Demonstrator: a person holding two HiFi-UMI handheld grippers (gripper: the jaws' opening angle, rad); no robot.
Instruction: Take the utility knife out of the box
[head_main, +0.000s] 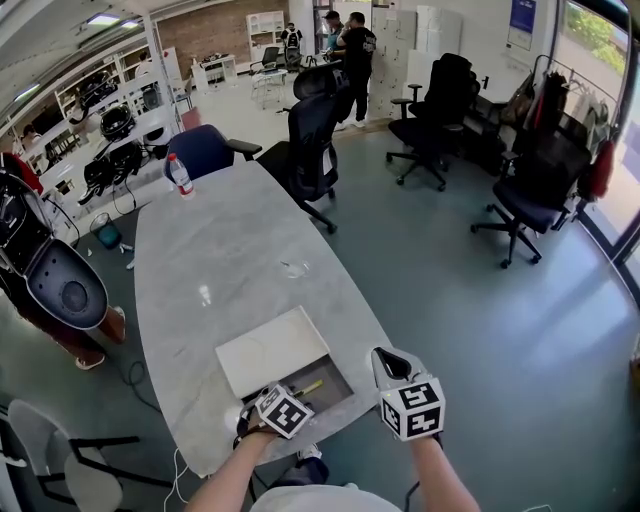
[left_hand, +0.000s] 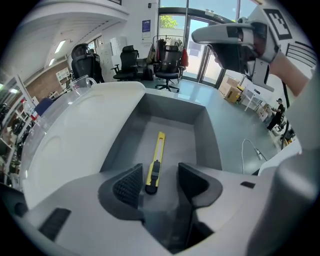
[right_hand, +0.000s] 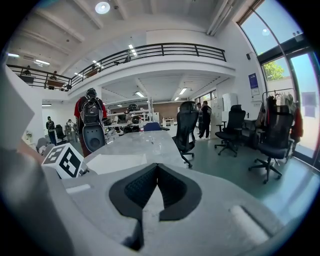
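With jaws apart, the left hand-held gripper (left_hand: 157, 181) is hovering over the yellow utility knife (left_hand: 158, 150) lying flat in the open box (left_hand: 211, 140) (light, stiff, probably slick: pinch across its narrow body), while the right hand-held gripper (right_hand: 156, 186) is idling closed.

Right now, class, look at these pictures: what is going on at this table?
A person holds a claw in each hand. The left claw hangs over the open grey box, jaws apart, lined up with the yellow utility knife lying on the box floor, not yet gripped. The right claw is shut and empty, off to the box's side.
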